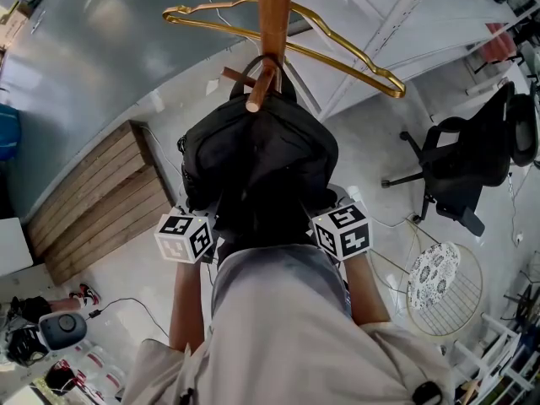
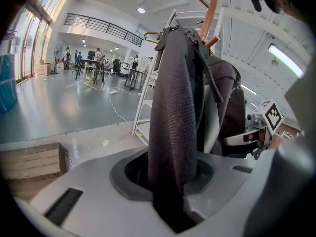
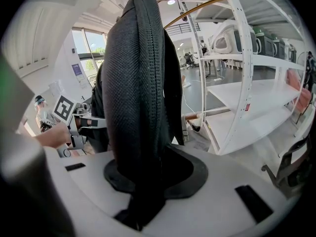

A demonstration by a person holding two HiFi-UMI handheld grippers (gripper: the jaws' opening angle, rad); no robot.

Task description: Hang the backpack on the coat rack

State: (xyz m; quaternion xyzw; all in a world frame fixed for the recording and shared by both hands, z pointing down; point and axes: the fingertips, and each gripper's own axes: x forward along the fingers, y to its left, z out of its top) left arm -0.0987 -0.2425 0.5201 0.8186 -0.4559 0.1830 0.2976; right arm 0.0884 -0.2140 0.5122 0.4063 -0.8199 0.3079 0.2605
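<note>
We hold the left gripper (image 2: 170,194) with its jaws pinching the left-hand strap (image 2: 173,107), a dark woven band that rises straight up from between them; the right gripper (image 3: 142,194) is likewise closed on the right-hand strap (image 3: 133,83), a black mesh band that stands upright out of its jaws; neither pair of jaws is spread wide, each being pressed onto the padded band it grips; the backpack (image 1: 257,163) hangs directly ahead of and above both grippers, between them, its black body bulging out over their tips so that from the head view we see only the two marker cubes at its lower corners; above the bag, further up from the jaws, its top loop (image 1: 283,78) sits around a peg (image 1: 260,91) of the wooden coat rack (image 1: 272,15), whose pole rises beyond both tools; a gold hanger (image 1: 390,83) rests on the rack higher up, reaching out past the right gripper's side; out beyond the left gripper lies a wooden pallet (image 1: 101,201) on the floor; out beyond the right gripper stand white shelving (image 3: 247,83) and a black office chair (image 1: 460,171); each gripper faces the other across the bag, close together
</note>
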